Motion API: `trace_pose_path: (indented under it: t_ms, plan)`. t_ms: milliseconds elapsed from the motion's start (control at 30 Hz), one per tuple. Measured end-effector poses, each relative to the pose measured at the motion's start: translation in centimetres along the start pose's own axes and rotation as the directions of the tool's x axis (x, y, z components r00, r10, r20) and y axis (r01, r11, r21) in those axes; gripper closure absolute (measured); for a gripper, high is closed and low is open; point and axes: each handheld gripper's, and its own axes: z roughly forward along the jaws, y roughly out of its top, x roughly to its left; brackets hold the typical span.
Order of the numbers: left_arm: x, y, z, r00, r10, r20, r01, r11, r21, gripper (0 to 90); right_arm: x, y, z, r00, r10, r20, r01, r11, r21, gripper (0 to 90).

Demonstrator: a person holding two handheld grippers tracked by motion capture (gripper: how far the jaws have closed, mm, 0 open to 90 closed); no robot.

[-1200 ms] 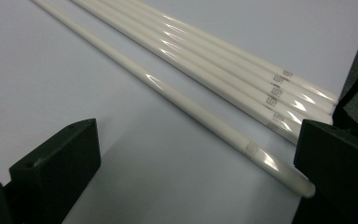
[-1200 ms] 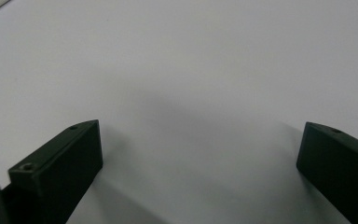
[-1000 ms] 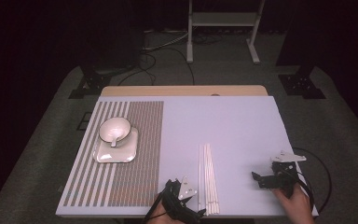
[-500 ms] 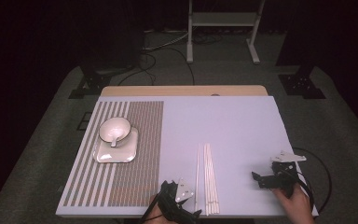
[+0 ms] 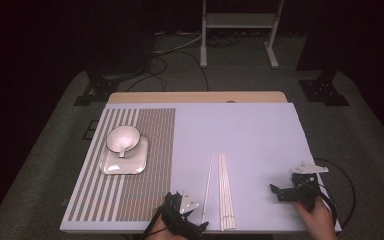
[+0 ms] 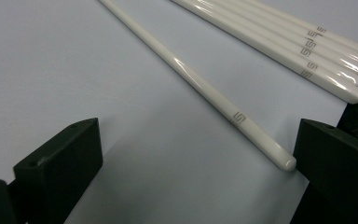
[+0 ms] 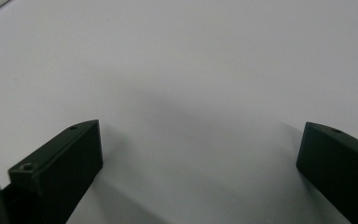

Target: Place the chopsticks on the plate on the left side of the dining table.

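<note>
A single white chopstick (image 6: 200, 81) lies on the pale table, its blunt end close to the right jaw of my left gripper (image 6: 196, 140), which is open and low over the surface. A bundle of several matching chopsticks (image 6: 279, 39) lies just beyond it. In the high view the lone chopstick (image 5: 208, 187) and the bundle (image 5: 225, 192) sit at the front centre, with my left gripper (image 5: 196, 225) at their near ends. My right gripper (image 5: 279, 192) rests at the front right, open, with bare table between its jaws (image 7: 200, 140).
A striped placemat (image 5: 145, 165) covers the table's left part. On it stands a square white plate (image 5: 111, 167) carrying a white bowl (image 5: 114, 134) with a spoon in it. The table's near edge runs just behind both grippers. A metal stand (image 5: 237, 22) is on the floor beyond.
My left gripper has slipped slightly back toward the table's near edge. The right gripper and the chopsticks have stayed put.
</note>
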Motion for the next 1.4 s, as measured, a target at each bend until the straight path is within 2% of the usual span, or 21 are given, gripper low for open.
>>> trace_pose_path:
  t_ms: [267,667,1067,1400]
  plan:
    - [0.7,-0.4,-0.4,0.9998,-0.016,-0.015,0.016,0.9999,0.001,0.7,0.0,0.0,0.0,1.0000,0.000,0.000,0.000,1.000,0.000,0.0]
    - [1.8,-0.7,-0.9,0.9994,-0.020,-0.029,0.020,0.9997,0.011,0.6,0.0,0.0,0.0,1.0000,0.000,0.000,0.000,1.000,0.000,0.0]
    - [3.0,-1.1,-1.5,0.9974,-0.024,-0.068,0.025,0.9996,0.013,0.6,0.0,0.0,0.0,1.0000,0.000,0.000,0.000,1.000,0.000,0.0]
    - [4.2,-1.7,-2.1,0.9942,-0.043,-0.099,0.045,0.9989,0.014,0.6,0.0,0.0,0.0,1.0000,0.000,0.000,0.000,1.000,0.000,0.0]
